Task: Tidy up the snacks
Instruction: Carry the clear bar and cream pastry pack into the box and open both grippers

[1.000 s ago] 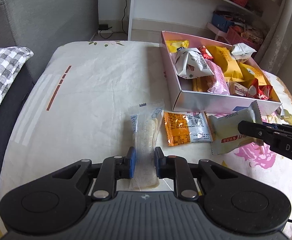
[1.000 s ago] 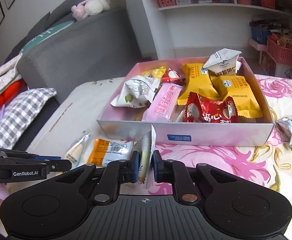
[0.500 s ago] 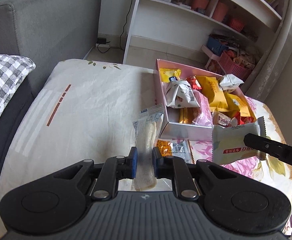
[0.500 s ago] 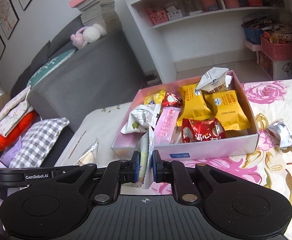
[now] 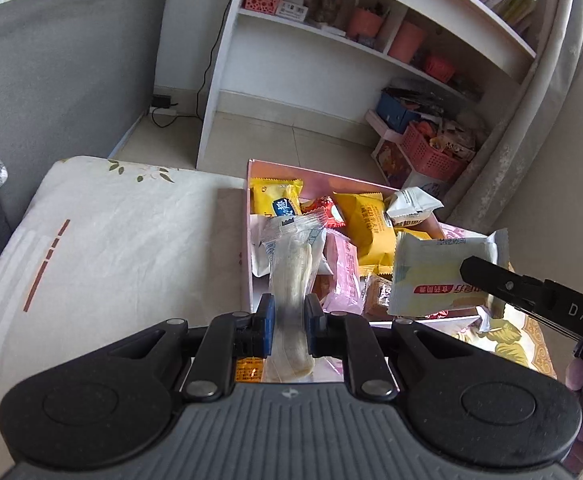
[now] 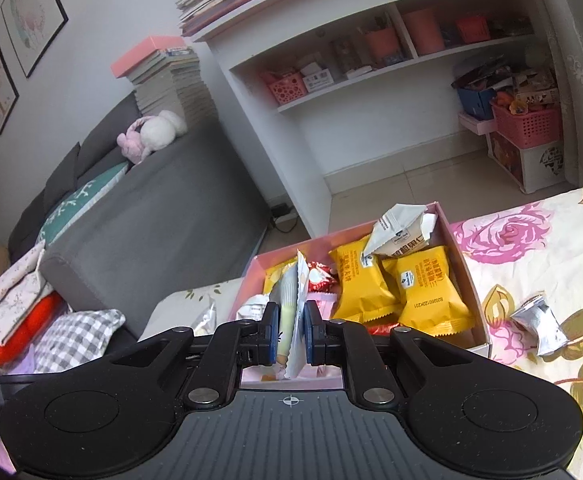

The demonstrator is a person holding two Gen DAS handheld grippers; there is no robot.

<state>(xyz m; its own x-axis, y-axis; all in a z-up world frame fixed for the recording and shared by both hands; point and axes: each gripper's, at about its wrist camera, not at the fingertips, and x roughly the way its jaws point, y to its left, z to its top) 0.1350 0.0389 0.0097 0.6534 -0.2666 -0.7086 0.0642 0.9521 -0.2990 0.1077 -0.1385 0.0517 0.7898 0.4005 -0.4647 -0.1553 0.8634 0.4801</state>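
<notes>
Pinching light, crinkly packets mid-body, my left gripper holds a clear wafer, my right gripper a pale pack, both above the box.

Pale packet between right tongs, seemingly over box

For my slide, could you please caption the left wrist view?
Left gripper holds a clear-wrapped snack above the pink snack box; right gripper carries a pale yellow packet.

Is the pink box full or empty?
Nearly full: the pink box holds yellow packets and other snacks piled close to its rim.
</notes>
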